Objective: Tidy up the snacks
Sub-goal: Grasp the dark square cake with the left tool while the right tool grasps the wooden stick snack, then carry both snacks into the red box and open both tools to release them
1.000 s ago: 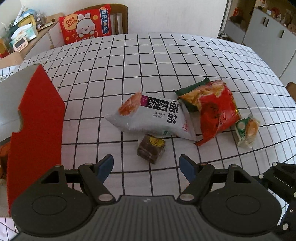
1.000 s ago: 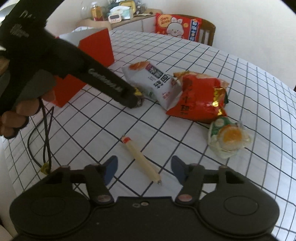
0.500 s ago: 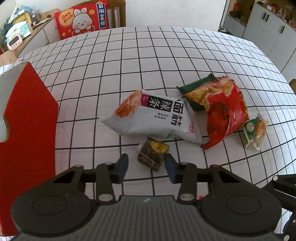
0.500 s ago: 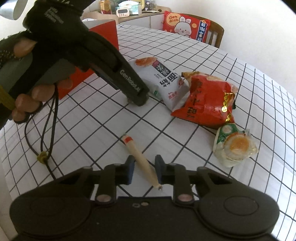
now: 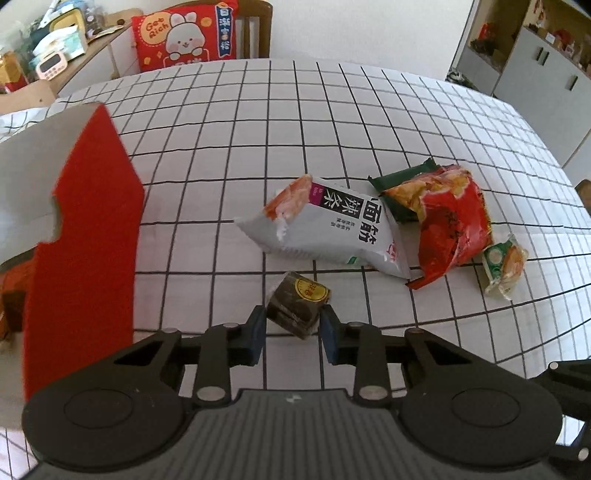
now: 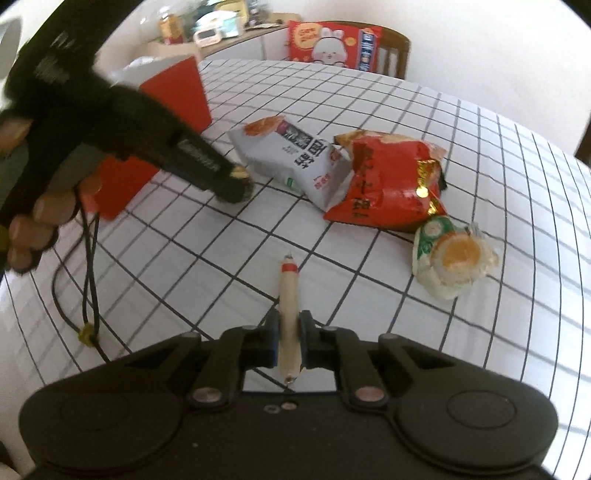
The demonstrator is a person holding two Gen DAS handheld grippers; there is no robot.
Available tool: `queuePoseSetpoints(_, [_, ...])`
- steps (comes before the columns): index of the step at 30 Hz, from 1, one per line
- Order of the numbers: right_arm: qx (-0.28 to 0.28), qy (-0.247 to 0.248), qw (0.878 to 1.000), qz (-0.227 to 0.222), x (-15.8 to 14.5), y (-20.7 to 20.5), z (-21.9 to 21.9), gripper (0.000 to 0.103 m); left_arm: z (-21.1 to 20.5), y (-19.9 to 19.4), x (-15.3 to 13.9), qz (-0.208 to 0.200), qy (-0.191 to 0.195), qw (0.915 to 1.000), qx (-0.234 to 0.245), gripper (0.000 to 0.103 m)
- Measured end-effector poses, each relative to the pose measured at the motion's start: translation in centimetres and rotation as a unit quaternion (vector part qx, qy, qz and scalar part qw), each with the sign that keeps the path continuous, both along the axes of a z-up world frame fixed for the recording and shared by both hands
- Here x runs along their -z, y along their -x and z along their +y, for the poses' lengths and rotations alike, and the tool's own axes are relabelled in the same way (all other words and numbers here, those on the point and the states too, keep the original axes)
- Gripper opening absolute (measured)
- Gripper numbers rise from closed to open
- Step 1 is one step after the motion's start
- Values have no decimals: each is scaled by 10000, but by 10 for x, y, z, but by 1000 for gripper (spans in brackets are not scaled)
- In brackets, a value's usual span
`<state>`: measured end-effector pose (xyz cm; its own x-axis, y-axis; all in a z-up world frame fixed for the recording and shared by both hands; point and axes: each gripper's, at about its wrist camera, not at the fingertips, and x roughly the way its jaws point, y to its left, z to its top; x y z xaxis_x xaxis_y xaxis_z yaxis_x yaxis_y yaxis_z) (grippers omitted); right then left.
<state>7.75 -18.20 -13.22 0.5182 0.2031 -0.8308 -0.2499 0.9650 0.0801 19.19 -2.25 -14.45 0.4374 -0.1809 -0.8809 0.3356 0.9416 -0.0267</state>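
Note:
My left gripper (image 5: 291, 332) is shut on a small dark brown snack cake (image 5: 297, 301) with a yellow label, at the near side of the checked tablecloth. My right gripper (image 6: 289, 341) is shut on a thin beige sausage stick (image 6: 288, 295) with a red end, held along the fingers. On the cloth lie a grey snack bag (image 5: 332, 229), a red chip bag (image 5: 452, 218), a green packet (image 5: 404, 184) under it, and a clear-wrapped egg-yolk pastry (image 5: 504, 264). The left gripper (image 6: 236, 184) also shows in the right wrist view.
A red cardboard box (image 5: 85, 229) with an open white flap stands at the left. A chair with a red rabbit cushion (image 5: 184, 35) is at the table's far side. A sideboard with clutter (image 5: 48, 55) stands far left; grey cabinets (image 5: 535, 70) far right.
Both grippers went from open to shut: the left closed on the brown snack cake, the right closed on the sausage stick, which now points along the fingers.

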Motion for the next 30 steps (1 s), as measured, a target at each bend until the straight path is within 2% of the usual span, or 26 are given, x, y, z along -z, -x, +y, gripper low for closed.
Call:
queuePoseSetpoints(10, [306, -383, 9986, -223, -40, 15, 1, 9, 26, 29, -40, -249, 225, 9994, -116, 30])
queuePoseSetpoints(19, [203, -722, 9961, -469, -78, 18, 17, 9, 57, 50, -73, -394, 410, 9977, -360, 31])
queuePoseSetpoints(30, [-83, -925, 9929, -742, -113, 9, 53, 9, 97, 63, -104, -548, 451, 9953, -654, 31])
